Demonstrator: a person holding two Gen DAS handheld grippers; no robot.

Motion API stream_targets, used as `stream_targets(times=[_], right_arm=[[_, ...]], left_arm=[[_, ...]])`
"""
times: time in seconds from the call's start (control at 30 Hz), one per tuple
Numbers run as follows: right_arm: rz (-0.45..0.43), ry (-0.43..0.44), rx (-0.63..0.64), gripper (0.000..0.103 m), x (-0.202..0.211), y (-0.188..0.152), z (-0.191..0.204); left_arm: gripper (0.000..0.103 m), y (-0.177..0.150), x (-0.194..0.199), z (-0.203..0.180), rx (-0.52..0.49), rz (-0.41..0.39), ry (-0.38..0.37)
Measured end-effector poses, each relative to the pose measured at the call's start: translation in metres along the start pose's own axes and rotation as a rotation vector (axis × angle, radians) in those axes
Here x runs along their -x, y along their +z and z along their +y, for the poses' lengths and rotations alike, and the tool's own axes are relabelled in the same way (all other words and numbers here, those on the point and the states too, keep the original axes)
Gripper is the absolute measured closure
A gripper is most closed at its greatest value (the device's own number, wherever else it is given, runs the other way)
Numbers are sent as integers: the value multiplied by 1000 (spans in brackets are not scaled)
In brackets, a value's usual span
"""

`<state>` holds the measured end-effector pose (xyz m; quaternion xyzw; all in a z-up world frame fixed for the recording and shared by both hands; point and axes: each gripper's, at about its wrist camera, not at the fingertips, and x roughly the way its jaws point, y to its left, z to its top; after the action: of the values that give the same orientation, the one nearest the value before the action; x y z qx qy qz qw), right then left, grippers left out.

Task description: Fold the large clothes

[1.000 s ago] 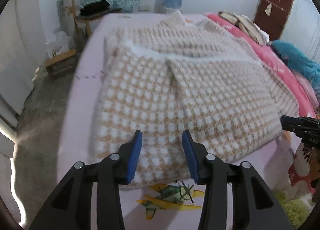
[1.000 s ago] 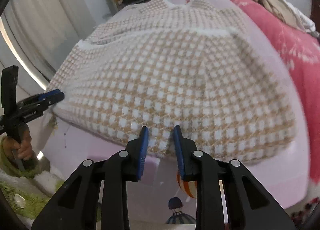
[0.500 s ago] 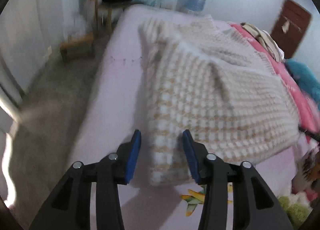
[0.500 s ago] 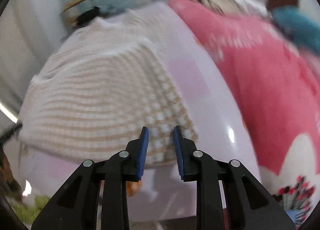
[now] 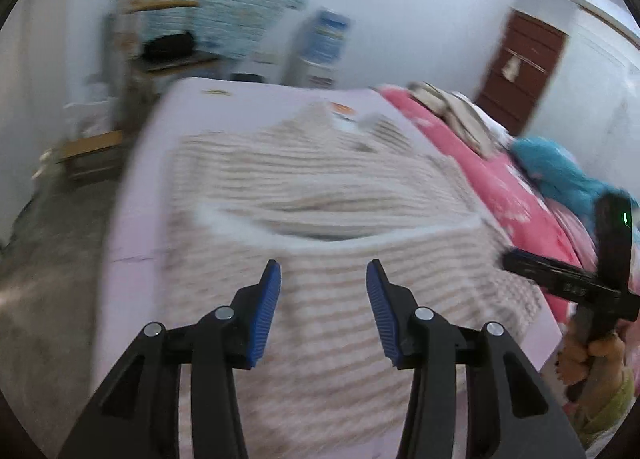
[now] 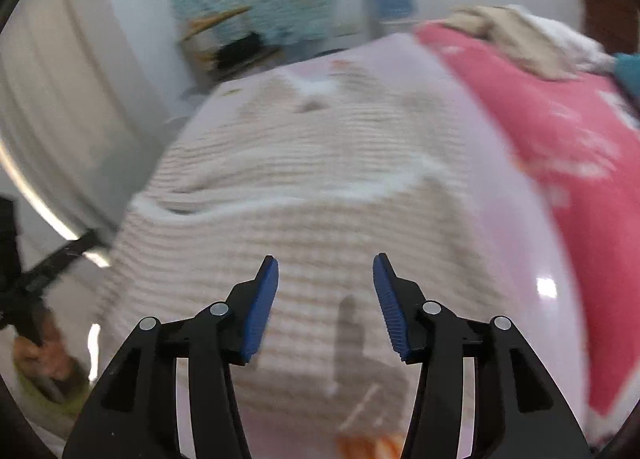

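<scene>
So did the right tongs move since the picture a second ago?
Yes. The right tongs were at the sweater's near hem, over the purple sheet. Now they hover farther in over the sweater, and their jaws have just opened, holding nothing.

Open air over the checked sweater (image 5: 320, 299), which spreads across the middle of the bed (image 5: 136, 219). A bare lilac strip runs down the bed's left edge in the left wrist view. On the right, a pink blanket (image 6: 560, 139) crowds in, with piled clothes (image 6: 520, 35) at the upper right. A wooden chair (image 5: 160, 39) and a water jug (image 5: 324, 43) block the upper edge.
</scene>
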<state>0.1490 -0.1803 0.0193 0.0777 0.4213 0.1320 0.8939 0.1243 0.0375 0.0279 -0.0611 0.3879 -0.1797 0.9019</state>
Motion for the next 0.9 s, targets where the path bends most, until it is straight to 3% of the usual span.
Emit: stream_targets(times=[0.1,0.17,0.27,0.37,0.47,0.5,0.57,0.63,0.77,0.83,0.9], right_arm=[[58,-10,71,52,-35,4,17],[140,-50,102,52,-68,-2,16],[135,-44,105,52,-60,3,8],[80,-78,56,52,-40,10,-9],[62,-218,-15,50,-38,9,-44],[88,-233,-31,50,-46,7,-53],[95,-197,-64,50,-54,5,-65],[115,-222,-20,50,-49,10,-59],[44,-260,-44,46,-14,3,-60],[55,-293,-72,45,-16,-6,-73],[81,-263,-131,44,-29,-14,-91]], left_arm=[[59,-3,-49,-20,-63,99,49],[59,-9,-80,-21,-80,186,127],[59,-3,-79,-24,-78,190,123],[59,6,-60,-12,-34,139,143],[59,5,-60,18,42,132,215],[59,1,-69,32,81,171,246],[59,-3,-71,45,134,164,202],[58,1,-64,43,136,169,196],[54,-2,-31,51,116,99,243],[52,-7,-36,63,125,126,290],[50,-18,-52,82,169,185,306]])
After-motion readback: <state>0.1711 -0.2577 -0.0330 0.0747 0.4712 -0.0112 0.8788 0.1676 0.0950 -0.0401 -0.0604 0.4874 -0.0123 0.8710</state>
